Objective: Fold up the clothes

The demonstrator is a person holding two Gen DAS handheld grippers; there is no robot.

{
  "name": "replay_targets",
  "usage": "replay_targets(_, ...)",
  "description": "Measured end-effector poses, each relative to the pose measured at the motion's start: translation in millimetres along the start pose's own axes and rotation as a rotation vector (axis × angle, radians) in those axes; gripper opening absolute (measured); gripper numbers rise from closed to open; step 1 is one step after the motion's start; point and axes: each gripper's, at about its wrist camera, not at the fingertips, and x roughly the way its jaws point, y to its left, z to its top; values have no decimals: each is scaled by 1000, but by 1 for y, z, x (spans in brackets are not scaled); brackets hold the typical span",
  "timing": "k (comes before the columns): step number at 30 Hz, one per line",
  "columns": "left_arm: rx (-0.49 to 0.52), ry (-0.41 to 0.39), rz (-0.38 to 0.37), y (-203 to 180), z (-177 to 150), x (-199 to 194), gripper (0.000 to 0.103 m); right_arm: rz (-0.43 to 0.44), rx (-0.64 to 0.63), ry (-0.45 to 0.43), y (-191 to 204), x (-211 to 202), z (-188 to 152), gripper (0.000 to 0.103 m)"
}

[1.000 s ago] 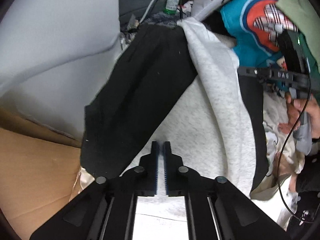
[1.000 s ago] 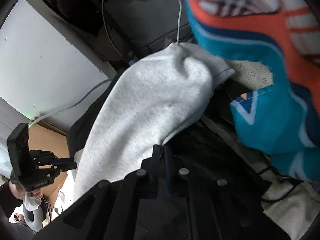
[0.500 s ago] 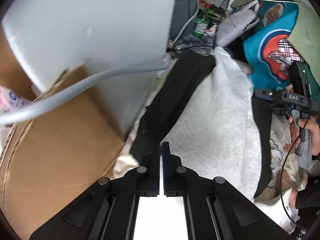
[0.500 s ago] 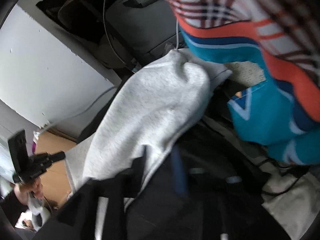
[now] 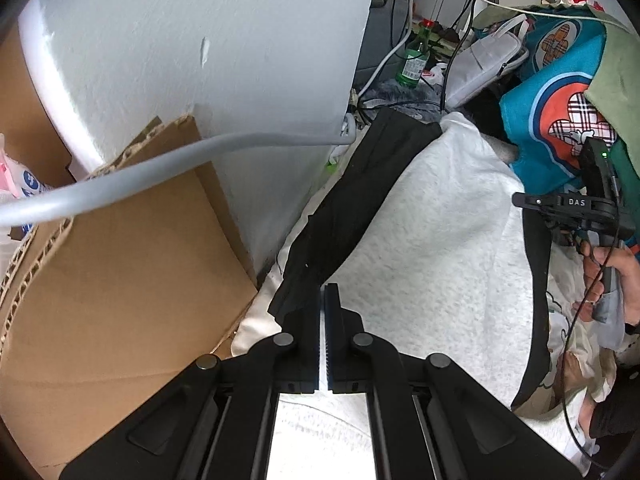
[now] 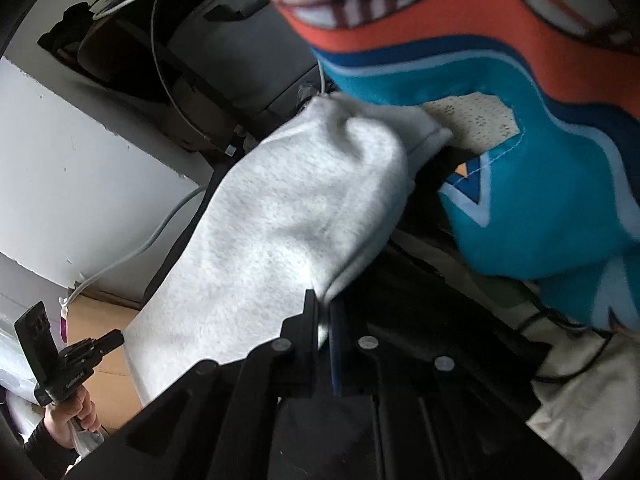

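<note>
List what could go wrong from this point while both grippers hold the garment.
1. The right gripper pinches only the thin hem of the light grey fleece garment with black outer fabric; it may slip free.
2. The left gripper sits close to the brown cardboard sheet and the grey cable; the cloth could snag there.
3. The teal patterned fabric hangs nearby and could get dragged along.

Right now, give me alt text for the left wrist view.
The left gripper, shut, pinches the near edge of a grey-and-black garment spread ahead. Cardboard and a white wall stand left; on the right, a hand holds the right gripper before a teal blanket.
</note>
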Motion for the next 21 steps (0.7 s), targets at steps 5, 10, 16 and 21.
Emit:
replay_targets(5, -25, 47, -13, 2, -2, 20, 2, -3, -30, 7, -3, -5, -5, 5)
replay_targets(10, -100, -1, 2, 4, 1, 13, 3, 3, -71, 19, -2, -11, -7, 15)
replay_targets(16, -152, -35, 17, 15, -11, -12, 57, 47, -62, 11, 3, -11, -7, 42)
replay_targets(21, -124, 24, 82, 24, -38, -13, 59, 41, -43, 10, -8, -3, 0, 42)
